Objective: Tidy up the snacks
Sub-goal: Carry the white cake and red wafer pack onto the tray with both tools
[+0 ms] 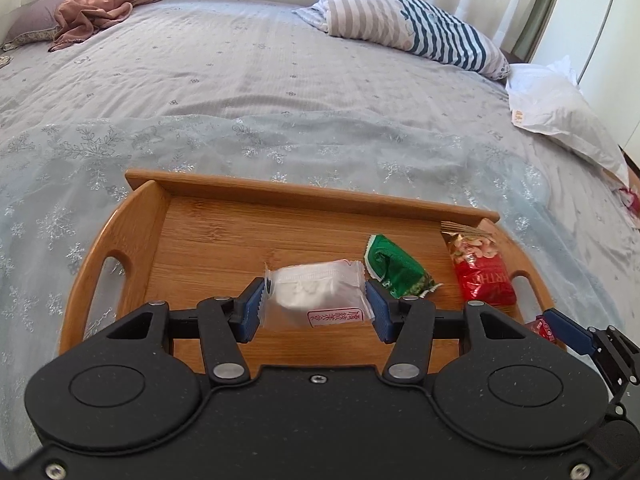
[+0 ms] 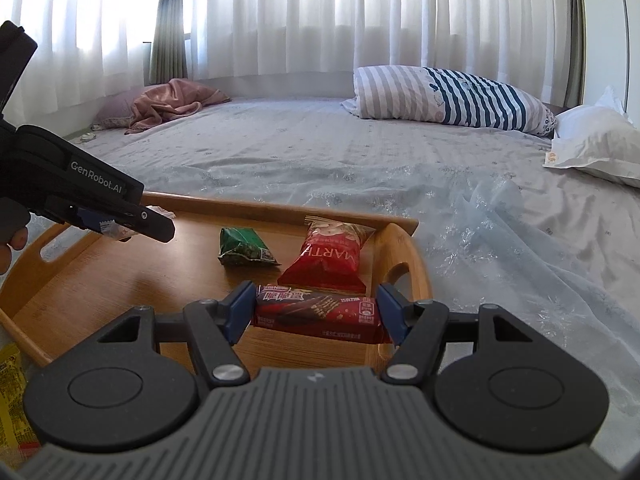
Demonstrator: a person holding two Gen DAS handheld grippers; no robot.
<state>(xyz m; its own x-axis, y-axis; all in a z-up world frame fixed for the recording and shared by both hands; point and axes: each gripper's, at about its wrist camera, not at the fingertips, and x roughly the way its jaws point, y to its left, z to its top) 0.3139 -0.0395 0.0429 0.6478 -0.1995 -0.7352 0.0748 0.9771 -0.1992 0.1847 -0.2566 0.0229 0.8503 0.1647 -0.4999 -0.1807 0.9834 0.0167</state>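
Observation:
A bamboo tray (image 1: 208, 236) (image 2: 100, 280) lies on the bed. My left gripper (image 1: 316, 306) is shut on a clear packet with a white snack (image 1: 316, 292), held over the tray's middle. My right gripper (image 2: 316, 312) is shut on a dark red chocolate-stick packet (image 2: 320, 312) above the tray's near right corner. On the tray floor lie a green packet (image 1: 396, 268) (image 2: 244, 248) and a red nut packet (image 1: 480, 272) (image 2: 328, 260). The left gripper (image 2: 116, 228) also shows in the right wrist view, and the right gripper's fingers (image 1: 568, 330) show in the left wrist view.
The bed wears a grey sheet (image 1: 240, 92) and a sheer snowflake cloth (image 1: 360, 156). A striped pillow (image 1: 400, 20), a white pillow (image 1: 560, 112) and a pink cloth (image 1: 96, 4) lie at the back. A yellow packet (image 2: 12, 396) is at the near left.

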